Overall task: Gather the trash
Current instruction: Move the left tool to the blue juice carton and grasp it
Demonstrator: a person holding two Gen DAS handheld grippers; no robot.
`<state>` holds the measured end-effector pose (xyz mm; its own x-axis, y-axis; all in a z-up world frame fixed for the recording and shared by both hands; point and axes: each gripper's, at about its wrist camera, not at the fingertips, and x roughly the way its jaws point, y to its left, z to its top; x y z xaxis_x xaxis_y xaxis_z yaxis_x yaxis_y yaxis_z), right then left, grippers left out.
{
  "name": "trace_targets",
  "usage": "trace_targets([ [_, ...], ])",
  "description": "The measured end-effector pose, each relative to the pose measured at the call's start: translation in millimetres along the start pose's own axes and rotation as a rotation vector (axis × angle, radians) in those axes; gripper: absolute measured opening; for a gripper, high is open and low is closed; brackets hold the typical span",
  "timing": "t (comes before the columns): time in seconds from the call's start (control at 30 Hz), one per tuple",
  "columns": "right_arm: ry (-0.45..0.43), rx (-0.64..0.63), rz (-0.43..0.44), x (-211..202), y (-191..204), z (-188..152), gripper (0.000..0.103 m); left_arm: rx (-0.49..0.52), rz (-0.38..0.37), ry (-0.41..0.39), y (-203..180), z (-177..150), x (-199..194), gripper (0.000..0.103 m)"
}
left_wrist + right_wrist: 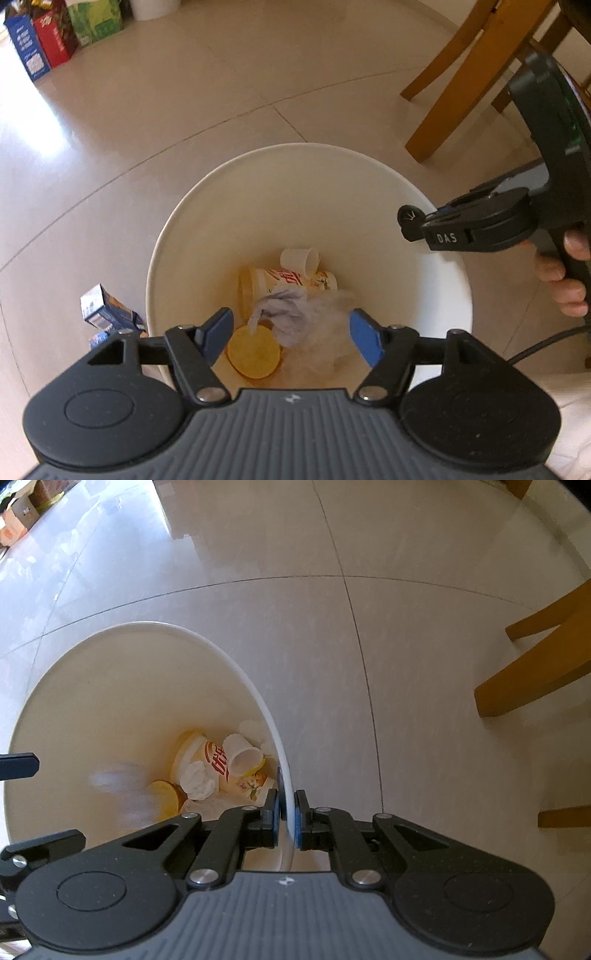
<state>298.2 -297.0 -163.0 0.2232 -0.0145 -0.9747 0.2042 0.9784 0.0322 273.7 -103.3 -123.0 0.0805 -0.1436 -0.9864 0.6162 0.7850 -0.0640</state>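
Observation:
A white trash bin [207, 206] stands on the tiled floor. In it lie a yellow printed cup [291, 280], a small white cup [299, 258], a round yellow lid [253, 350], a crumpled grey tissue [284, 314] and clear plastic wrap [328, 339]. My left gripper [291, 334] hangs open over the bin's mouth, its blue pads touching nothing. My right gripper [288, 812] is shut on the bin's rim [258, 698]; from the left wrist it shows at the bin's right edge [417, 225], with a hand on its handle. The right wrist view also shows the printed cup [218, 764] and small cup [242, 757].
A blue carton [107, 314] lies on the floor against the bin's left side. Wooden chair legs [454, 85] [535, 679] stand to the right. Coloured boxes [55, 40] line the far left wall. A black cable [546, 343] runs at the right.

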Motion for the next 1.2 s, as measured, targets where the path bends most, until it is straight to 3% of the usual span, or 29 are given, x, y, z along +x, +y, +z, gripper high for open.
trace_targets([
  [0.23,-0.008,0.023,-0.012,1,3,-3,0.010,-0.029,-0.005,-0.030,15,-6,-18,0.072],
  [0.47,-0.012,0.012,-0.032,0,7,-3,0.011,-0.108,0.019,-0.089,57,-23,-47,0.074],
  [0.7,-0.013,0.018,-0.037,1,10,-3,0.011,-0.220,0.165,-0.124,125,-69,-51,0.079],
  [0.9,-0.016,0.012,-0.049,2,12,-3,0.012,-0.344,0.298,-0.099,182,-118,-16,0.079],
  [1.07,-0.016,0.002,-0.064,3,16,-4,0.013,-0.442,0.268,-0.054,203,-145,34,0.079],
  [1.2,-0.015,0.002,-0.070,3,16,-3,0.013,-0.463,0.269,-0.038,207,-156,69,0.079],
])
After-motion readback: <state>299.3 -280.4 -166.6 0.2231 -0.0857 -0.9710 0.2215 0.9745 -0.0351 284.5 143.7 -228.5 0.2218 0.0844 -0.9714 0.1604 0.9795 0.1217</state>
